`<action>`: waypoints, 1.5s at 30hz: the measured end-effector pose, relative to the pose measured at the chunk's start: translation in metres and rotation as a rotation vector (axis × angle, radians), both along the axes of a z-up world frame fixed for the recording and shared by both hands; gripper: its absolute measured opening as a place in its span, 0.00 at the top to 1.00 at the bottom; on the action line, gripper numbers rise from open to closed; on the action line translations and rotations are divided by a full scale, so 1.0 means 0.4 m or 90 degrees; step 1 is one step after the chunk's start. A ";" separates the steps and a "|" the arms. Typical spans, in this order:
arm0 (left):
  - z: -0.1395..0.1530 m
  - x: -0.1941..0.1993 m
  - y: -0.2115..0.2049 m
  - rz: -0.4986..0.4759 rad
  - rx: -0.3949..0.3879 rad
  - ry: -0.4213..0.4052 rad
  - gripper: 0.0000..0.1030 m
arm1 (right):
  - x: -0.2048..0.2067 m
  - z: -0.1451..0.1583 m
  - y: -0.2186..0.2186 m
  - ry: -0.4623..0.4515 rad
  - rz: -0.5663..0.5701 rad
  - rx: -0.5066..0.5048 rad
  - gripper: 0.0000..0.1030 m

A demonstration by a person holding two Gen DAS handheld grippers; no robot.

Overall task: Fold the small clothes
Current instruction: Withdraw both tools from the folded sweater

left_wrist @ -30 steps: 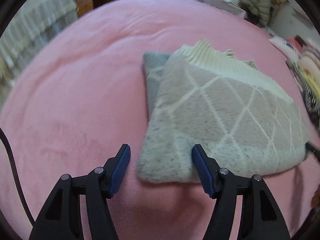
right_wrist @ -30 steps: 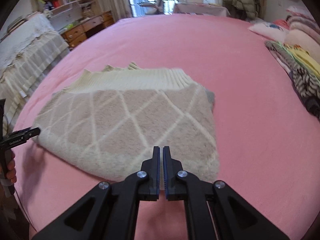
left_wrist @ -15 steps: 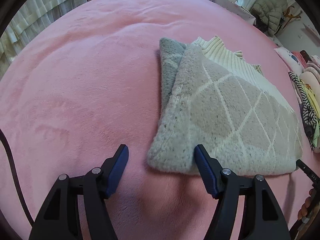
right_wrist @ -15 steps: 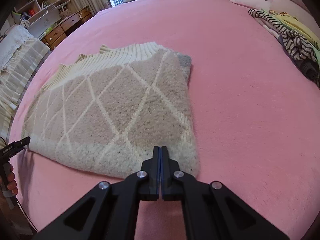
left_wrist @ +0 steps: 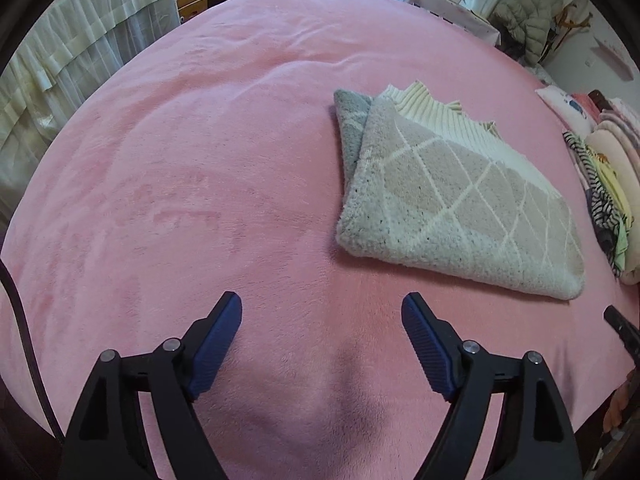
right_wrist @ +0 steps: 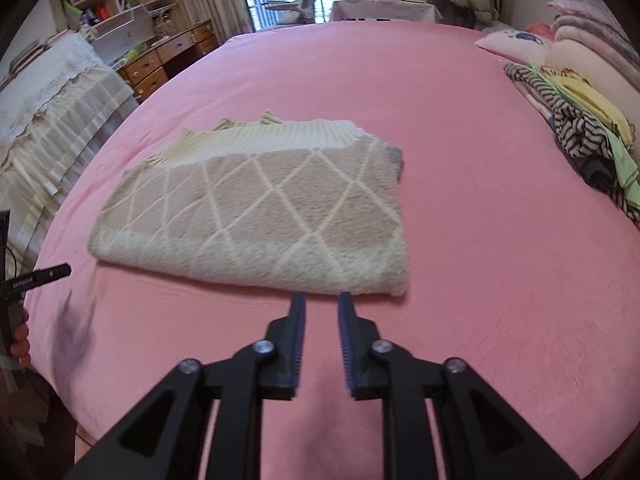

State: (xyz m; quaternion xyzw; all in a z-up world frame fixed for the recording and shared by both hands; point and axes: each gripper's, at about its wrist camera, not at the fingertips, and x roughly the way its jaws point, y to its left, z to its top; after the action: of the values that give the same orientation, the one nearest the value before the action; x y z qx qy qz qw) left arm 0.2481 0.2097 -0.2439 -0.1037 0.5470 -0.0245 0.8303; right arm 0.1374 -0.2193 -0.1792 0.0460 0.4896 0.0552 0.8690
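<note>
Your sweater (right_wrist: 256, 216) lies folded into a compact rectangle on the pink bed (right_wrist: 460, 120), filling the centre left of the right wrist view and the centre right of the left wrist view. Its ribbed cream hem (left_wrist: 448, 124) and a grey underlayer peek out at the far edge, so this piece looks finished or one tidy-up short. Your left gripper (left_wrist: 322, 314) gapes wide over bare blanket, holding nothing. Your right gripper (right_wrist: 322, 300) is parted a little, empty, just short of the near edge. The heap of clothes (right_wrist: 576, 124) at right probably awaits you.
</note>
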 end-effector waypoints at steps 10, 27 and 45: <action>-0.010 0.051 0.001 -0.043 0.005 0.000 0.20 | -0.037 0.050 0.202 -0.067 0.084 -0.020 0.49; -0.155 0.228 -0.062 -0.084 -0.069 0.069 0.20 | 0.046 -0.044 0.373 -0.051 0.149 -0.055 0.49; -0.124 0.144 -0.053 -0.110 -0.149 0.056 0.20 | 0.107 -0.085 0.506 -0.083 0.186 -0.077 0.49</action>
State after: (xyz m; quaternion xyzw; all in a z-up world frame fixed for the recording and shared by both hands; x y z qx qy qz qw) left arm 0.3058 0.1886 -0.2935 -0.1538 0.5832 -0.1548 0.7825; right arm 0.1801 -0.0170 -0.2133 -0.0818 0.4362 0.1542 0.8828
